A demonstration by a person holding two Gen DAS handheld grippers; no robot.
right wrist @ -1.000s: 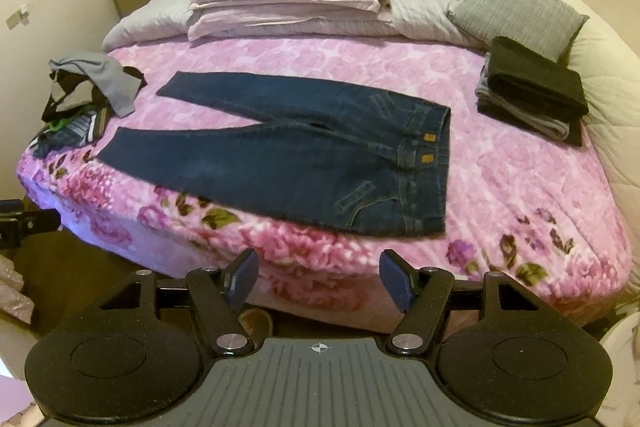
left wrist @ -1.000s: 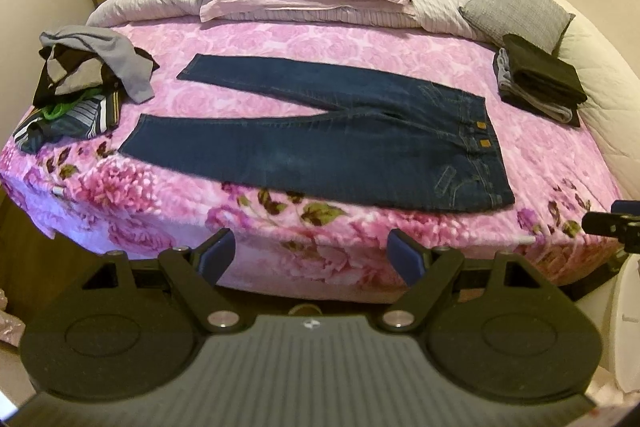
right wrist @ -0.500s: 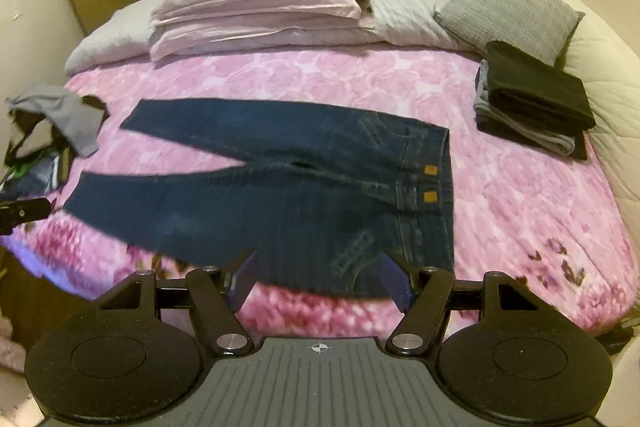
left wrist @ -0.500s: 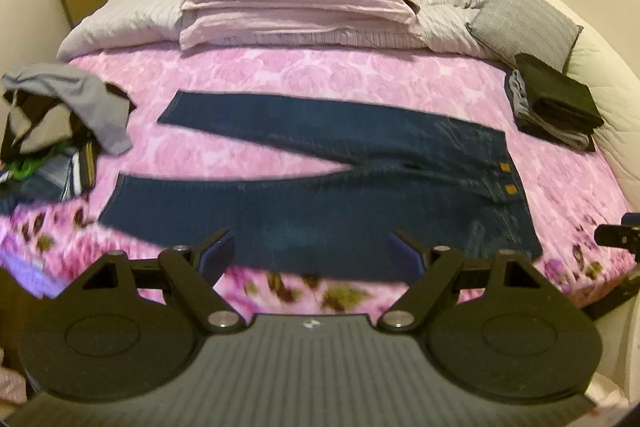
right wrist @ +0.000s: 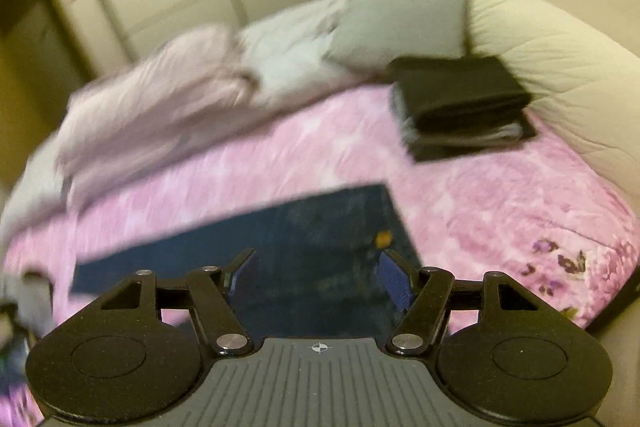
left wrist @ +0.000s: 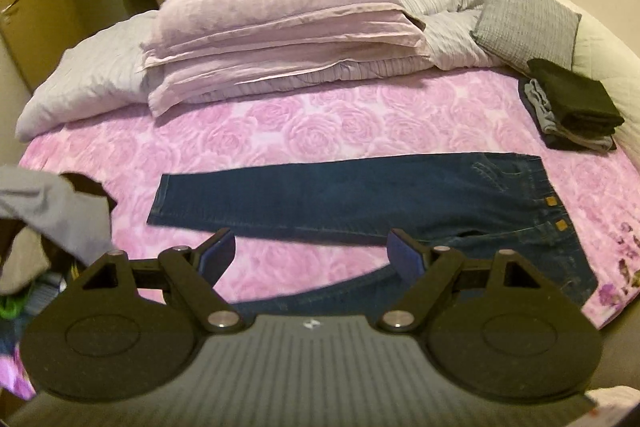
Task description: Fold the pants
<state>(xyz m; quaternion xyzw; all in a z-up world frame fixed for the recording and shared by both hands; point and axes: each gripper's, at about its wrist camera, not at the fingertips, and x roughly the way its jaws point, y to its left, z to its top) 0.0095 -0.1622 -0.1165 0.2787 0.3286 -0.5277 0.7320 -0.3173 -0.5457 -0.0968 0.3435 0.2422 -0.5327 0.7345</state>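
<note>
Jeans: I count one pair [left wrist: 360, 203], dark blue, lying flat on the pink rose bedspread [left wrist: 320, 127], legs running to my left, waistband to my right with two small tan tabs on it.
Left gripper: mine [left wrist: 310, 253] hangs above the near leg with the jaws spread wide, nothing between the pads.
Right gripper: this one [right wrist: 316, 275] hovers over the waistband end of the jeans [right wrist: 304, 227], jaws also wide apart and empty; the view is smeared with blur.
Pillows: I see two lilac ones stacked [left wrist: 272, 27] at the head of the bed, plus one grey cushion [left wrist: 524, 19] against the right side.
Folded stack: one pile [left wrist: 572, 107] by the right edge, black piece on top, grey layers below; I cannot count the layers.
Loose clothes: one heap [left wrist: 48, 219] at the left edge, a grey garment uppermost.
Containers: the only bearer I can make out is the bed itself, carrying everything listed.
</note>
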